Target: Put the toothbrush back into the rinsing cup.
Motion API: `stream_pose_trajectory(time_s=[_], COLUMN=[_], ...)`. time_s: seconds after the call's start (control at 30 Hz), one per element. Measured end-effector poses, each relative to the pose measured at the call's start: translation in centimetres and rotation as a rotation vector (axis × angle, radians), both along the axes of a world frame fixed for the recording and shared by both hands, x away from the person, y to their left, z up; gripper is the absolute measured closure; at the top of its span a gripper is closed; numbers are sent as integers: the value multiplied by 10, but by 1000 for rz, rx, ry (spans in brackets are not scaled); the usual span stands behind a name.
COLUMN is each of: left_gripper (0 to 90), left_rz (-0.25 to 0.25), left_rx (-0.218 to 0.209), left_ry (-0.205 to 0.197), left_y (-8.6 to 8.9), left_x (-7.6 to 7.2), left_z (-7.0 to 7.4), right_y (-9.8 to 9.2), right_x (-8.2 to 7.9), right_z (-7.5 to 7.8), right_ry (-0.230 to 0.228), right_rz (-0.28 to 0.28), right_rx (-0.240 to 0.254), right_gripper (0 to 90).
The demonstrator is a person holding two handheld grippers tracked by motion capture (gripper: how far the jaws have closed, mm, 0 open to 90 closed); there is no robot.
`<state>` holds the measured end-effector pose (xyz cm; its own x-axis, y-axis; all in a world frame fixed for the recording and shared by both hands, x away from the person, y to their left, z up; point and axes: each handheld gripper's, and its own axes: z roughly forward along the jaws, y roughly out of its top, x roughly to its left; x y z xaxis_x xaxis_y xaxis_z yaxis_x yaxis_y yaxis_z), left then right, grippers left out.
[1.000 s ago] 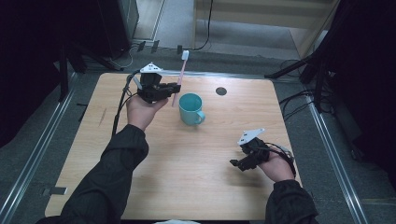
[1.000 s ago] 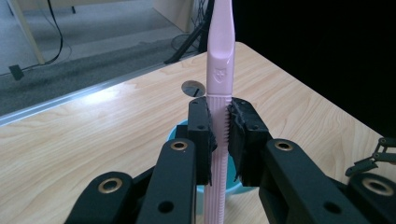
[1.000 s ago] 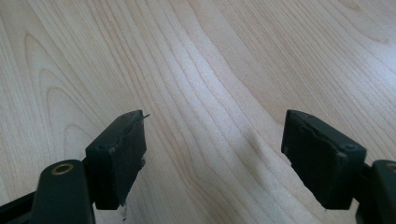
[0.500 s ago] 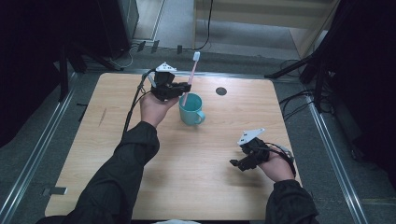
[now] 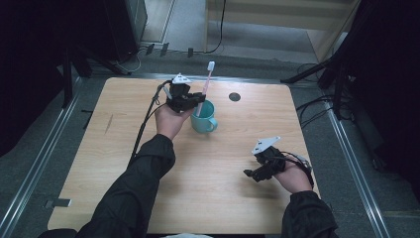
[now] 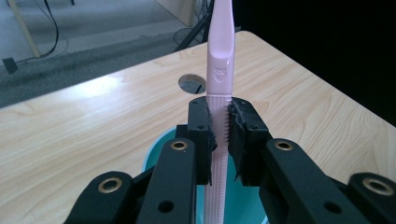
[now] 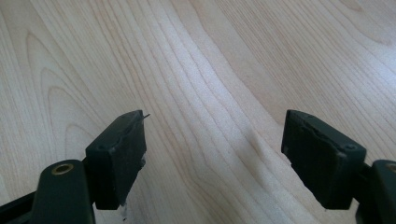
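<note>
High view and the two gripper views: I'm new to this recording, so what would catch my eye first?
The pink toothbrush, upright and clamped in the left tool, its lower end inside the teal mug near the table's far middle. Then the right tool, wide open and holding nothing, low over bare wood near the right front.

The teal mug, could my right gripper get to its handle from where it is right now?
Probably yes. The right gripper is open over bare table, nothing lies between it and the teal mug, and the handle faces that side.
</note>
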<state>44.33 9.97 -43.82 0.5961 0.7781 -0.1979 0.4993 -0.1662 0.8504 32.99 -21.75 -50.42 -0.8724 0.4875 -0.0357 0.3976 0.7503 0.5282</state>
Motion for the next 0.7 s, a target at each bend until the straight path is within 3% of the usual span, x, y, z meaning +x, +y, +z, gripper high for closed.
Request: stream_pose_trajectory(time_s=[0.23,0.7], left_gripper=[791,789], left_rz=[0,-23], left_rx=[9,45], left_ry=[33,81], left_y=[2,-5], left_x=[-1,-2], left_z=[-13,-26], right_y=[1,1], right_x=[0,0], right_z=[0,0], right_ry=[6,8], right_rz=[1,-1], right_rx=[-4,-6], right_gripper=[219,219])
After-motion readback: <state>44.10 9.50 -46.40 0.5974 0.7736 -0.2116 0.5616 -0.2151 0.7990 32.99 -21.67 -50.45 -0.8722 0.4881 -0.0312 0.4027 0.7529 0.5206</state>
